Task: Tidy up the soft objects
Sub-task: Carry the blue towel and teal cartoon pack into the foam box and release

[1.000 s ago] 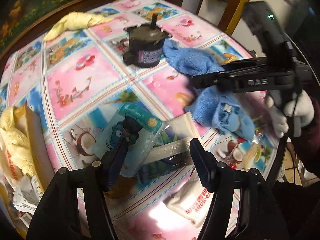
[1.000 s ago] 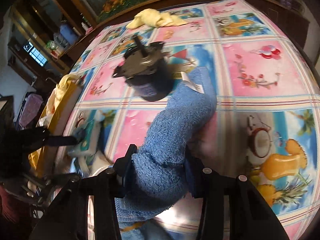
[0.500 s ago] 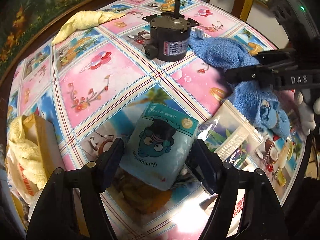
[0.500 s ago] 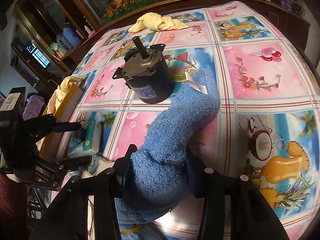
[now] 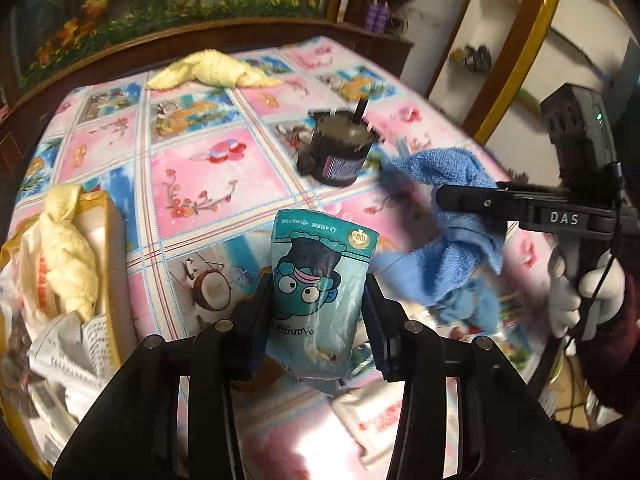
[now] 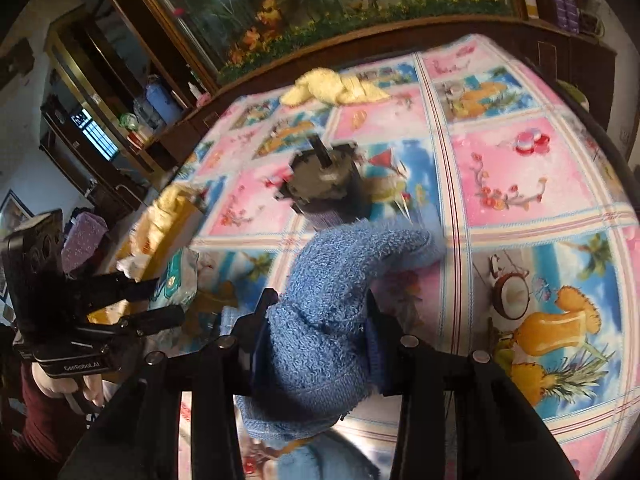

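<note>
Left gripper (image 5: 318, 304): jaws closing on the teal packet (image 5: 320, 288).
Right gripper (image 6: 320, 320): jaws closing on the blue towel (image 6: 332, 300).
Around: black motor (image 5: 338, 152) beyond; yellow cloth (image 5: 212, 70) on the bench's (image 5: 208, 184) far edge.

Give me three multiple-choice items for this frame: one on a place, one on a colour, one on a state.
1. Where does the black motor stand?
A. On the patterned tablecloth
B. In the box at the table's edge
C. Between the left fingers

2. What colour is the towel in the right gripper?
A. Yellow
B. Blue
C. White

3. What is the left gripper doing?
A. Hanging empty
B. Pressing on the motor
C. Closing on a teal tissue pack

Key: 1 A, it stands upright on the cloth, clear of both grippers. 2 B, blue terry between the fingers. 3 C, the pack sits between its fingers.
</note>
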Motion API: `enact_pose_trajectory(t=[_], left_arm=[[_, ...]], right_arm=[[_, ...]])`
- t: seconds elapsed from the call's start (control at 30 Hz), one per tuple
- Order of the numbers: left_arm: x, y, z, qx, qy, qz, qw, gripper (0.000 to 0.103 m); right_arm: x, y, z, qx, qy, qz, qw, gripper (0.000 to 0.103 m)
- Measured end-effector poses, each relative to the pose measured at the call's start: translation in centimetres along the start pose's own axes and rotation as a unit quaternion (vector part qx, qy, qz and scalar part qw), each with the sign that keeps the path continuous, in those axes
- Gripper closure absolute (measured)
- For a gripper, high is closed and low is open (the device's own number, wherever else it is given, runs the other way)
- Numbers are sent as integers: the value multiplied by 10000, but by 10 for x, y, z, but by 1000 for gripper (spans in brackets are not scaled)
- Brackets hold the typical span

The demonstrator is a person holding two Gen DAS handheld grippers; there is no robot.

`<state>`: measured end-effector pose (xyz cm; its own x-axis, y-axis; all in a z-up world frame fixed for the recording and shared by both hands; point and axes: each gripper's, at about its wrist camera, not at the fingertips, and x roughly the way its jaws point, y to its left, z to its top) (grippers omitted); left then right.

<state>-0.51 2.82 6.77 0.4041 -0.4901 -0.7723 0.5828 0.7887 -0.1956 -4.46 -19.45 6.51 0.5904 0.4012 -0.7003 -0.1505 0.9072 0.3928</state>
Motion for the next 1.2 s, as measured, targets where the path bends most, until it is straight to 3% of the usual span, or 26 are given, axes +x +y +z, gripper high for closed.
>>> enact_pose_trajectory(t=[0.23, 0.47, 0.67, 0.8, 1.07, 1.2], left_arm=[[-81, 15, -22, -759, -975, -130, 9922, 61], [-145, 64, -70, -1550, -1422, 823, 9741, 61], [-159, 107, -109, -2158, -1379, 1398, 9565, 61], [-156, 129, -127, -2486, -1313, 1495, 9479, 61], [-129, 172, -127, -2787, -970, 2065, 9329, 60], [-110, 189, -127, -2939, -747, 2097, 9295, 59]], right_arm=[[-37, 42, 11, -358, -445, 306, 9979, 63], [-35, 114, 19, -1086, -464, 714, 9904, 63], [-15, 177, 21, -1619, -297, 1096, 9803, 63], [7, 213, 15, -1916, -91, 1286, 9730, 63], [71, 268, -21, -2351, 733, 1502, 9575, 63], [106, 286, -42, -2489, 1188, 1480, 9497, 63]])
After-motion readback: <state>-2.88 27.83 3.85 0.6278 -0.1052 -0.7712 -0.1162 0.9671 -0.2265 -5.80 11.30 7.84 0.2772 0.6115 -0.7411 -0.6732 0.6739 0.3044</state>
